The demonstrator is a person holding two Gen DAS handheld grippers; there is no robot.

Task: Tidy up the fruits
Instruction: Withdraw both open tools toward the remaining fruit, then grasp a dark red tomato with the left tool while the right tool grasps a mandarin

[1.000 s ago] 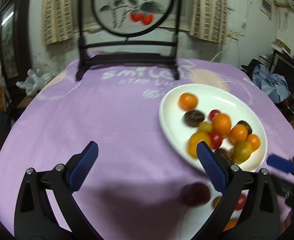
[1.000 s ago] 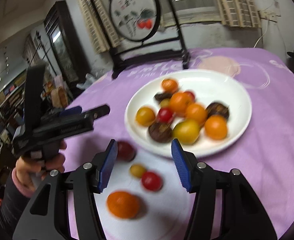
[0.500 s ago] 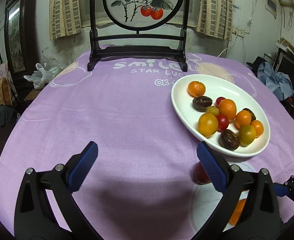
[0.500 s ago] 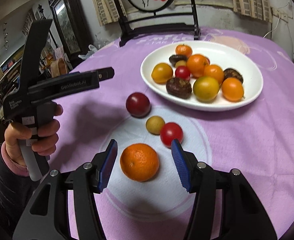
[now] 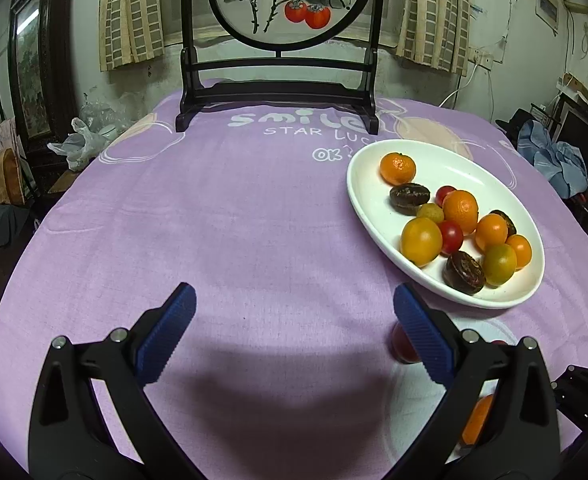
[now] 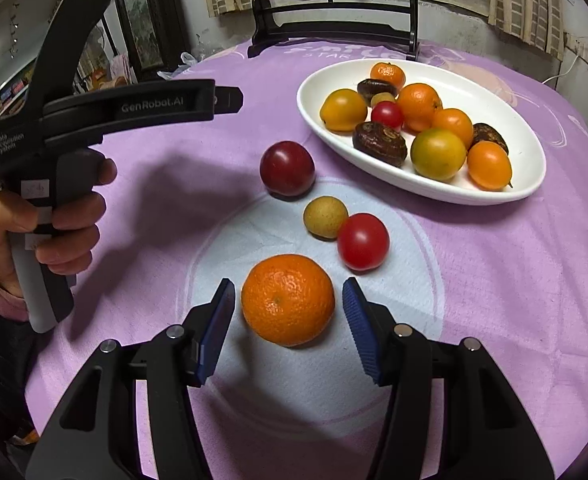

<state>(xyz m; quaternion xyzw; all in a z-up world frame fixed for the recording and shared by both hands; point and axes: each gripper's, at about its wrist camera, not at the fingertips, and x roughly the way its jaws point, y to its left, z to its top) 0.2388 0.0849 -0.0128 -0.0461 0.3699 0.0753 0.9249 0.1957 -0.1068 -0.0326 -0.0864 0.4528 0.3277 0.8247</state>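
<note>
Hovering low over the cloth, my right gripper [image 6: 288, 316] has its blue pads spread wide either side of the big orange [image 6: 288, 300], a sliver of gap on each side, nothing clamped. Just past it I see a red tomato [image 6: 362, 241] touching a small yellow-brown fruit [image 6: 325, 217], then a dark red plum [image 6: 287, 168] a little further out, all loose on the pale circle printed on the purple tablecloth [image 6: 493, 280]. Off to my left, the hand [image 6: 42, 216] grips the left gripper [image 5: 294, 332] level above bare cloth, fingers parted wide and holding nothing. Beyond the loose fruit sits the white oval plate [image 6: 505, 104], piled with oranges, dark fruits and small tomatoes. At the table's far edge stands a dark wooden screen [image 5: 286, 92] with painted persimmons, checked curtains [image 5: 130, 12] on the wall behind.
</note>
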